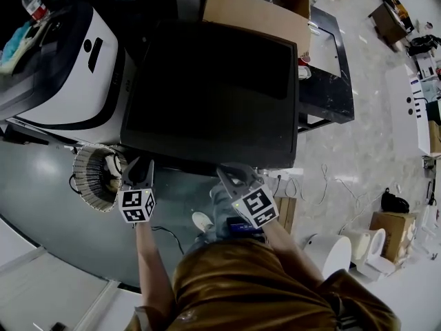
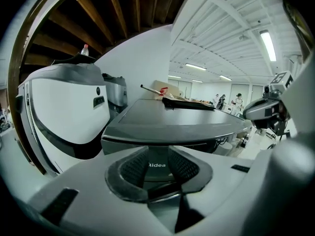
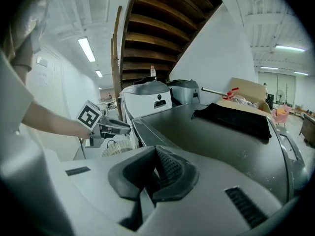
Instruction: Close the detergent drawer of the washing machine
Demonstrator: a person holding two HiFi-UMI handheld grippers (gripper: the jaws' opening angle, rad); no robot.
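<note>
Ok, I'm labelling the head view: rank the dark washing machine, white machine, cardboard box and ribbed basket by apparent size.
1. washing machine
2. white machine
3. cardboard box
4. ribbed basket, which sits lower, so it may look small

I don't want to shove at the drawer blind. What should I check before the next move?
1. Aim: left hand-held gripper faces the Midea-marked panel under the front edge of the washing machine: ok.
2. Grip: its jaws stand apart, nothing pinched: ok.
3. Other side: right hand-held gripper is shut, empty and off to the side: ok.
4. How far the detergent drawer stands out: cannot tell.
5. Top: dark cloth lies well back from the front edge: ok.
</note>
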